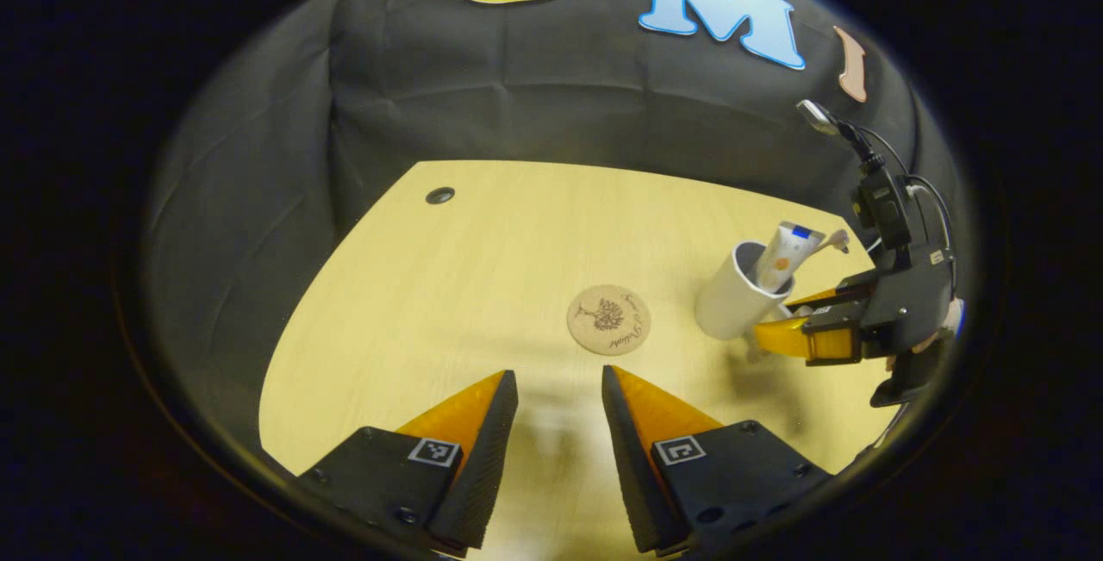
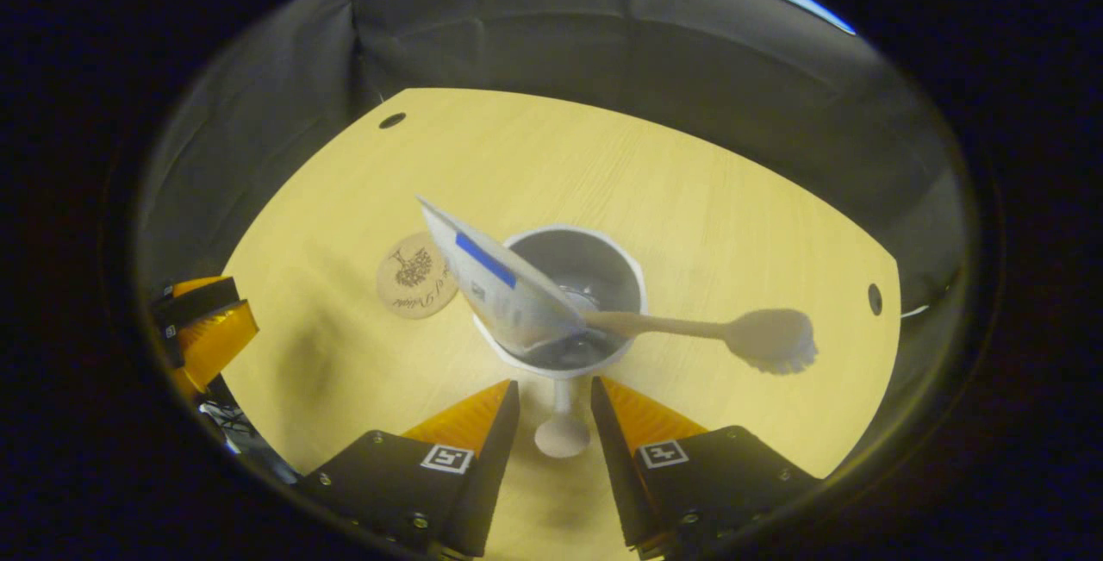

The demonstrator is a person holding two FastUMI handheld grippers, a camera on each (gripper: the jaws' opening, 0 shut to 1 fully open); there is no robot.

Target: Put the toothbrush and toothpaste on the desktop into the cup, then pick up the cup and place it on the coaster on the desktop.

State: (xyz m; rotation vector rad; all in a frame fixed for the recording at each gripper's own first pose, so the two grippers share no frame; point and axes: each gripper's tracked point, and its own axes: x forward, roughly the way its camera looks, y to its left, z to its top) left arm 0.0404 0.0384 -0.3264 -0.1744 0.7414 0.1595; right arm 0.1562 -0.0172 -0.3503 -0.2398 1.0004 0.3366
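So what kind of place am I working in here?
Looks like a recording booth, not a real bathroom: a pale wood desktop with cable holes, black cloth wall draped behind, and only a white cup and a round coaster set out.

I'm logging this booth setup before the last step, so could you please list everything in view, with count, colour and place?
cup: one, white, on the desk to the right of the coaster, holding the two items below
toothpaste: one, white tube with a blue patch, leaning in the cup
toothbrush: one, pale beige, handle in the cup, head sticking out over the rim
coaster: one, tan round disc with a dark drawing, bare, near the desk's middle
desk: one, light wood, with small dark holes
left gripper: one, jaws open, above the desk's near edge
right gripper: one, jaws open, just behind the cup, around nothing
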